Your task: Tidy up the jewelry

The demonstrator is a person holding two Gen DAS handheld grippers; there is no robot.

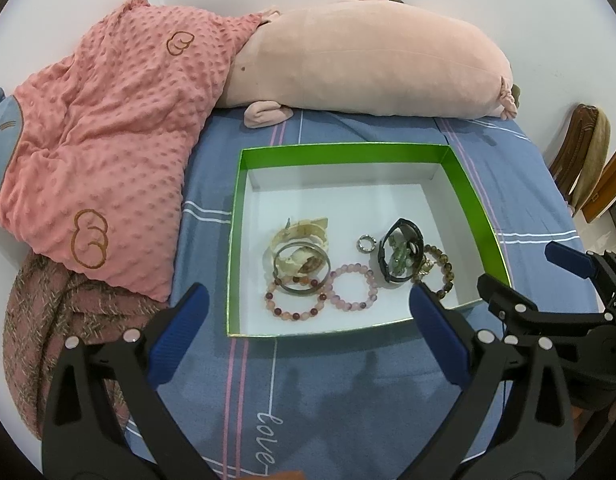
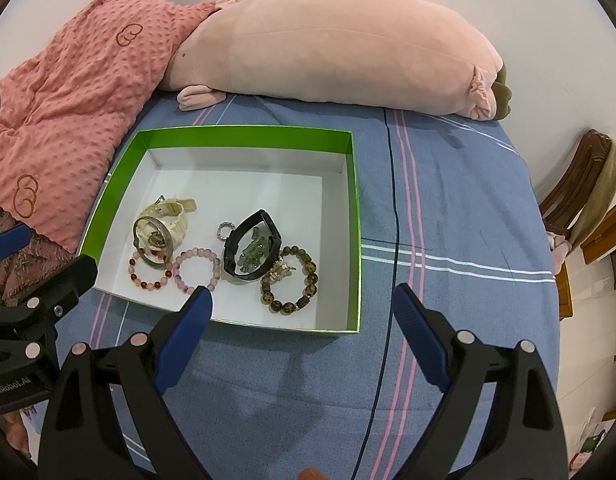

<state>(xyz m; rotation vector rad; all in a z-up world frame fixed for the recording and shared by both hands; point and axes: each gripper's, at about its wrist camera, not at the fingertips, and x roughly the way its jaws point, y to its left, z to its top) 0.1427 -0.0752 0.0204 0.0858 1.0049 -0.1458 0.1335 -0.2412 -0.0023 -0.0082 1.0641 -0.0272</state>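
A green-rimmed white box (image 1: 464,184) (image 2: 354,216) lies on the blue bed sheet. Inside are a cream watch (image 1: 303,230) (image 2: 169,212), a metal bangle (image 1: 301,270) (image 2: 153,246), a red bead bracelet (image 1: 293,306) (image 2: 147,274), a pink bead bracelet (image 1: 352,286) (image 2: 197,268), a silver ring (image 1: 366,243) (image 2: 224,229), a black band (image 1: 400,254) (image 2: 249,246) over green stones, and a brown bead bracelet (image 1: 442,270) (image 2: 291,280). My left gripper (image 1: 308,300) is open and empty at the box's near edge. My right gripper (image 2: 301,300) is open and empty, near the box's front right corner.
A pink dotted blanket (image 1: 107,140) (image 2: 67,92) lies left of the box. A long pink plush pillow (image 1: 364,68) (image 2: 328,52) lies behind it. A brown knit throw (image 1: 47,320) sits at the near left. Wooden chairs (image 2: 580,200) stand at the right, past the bed edge.
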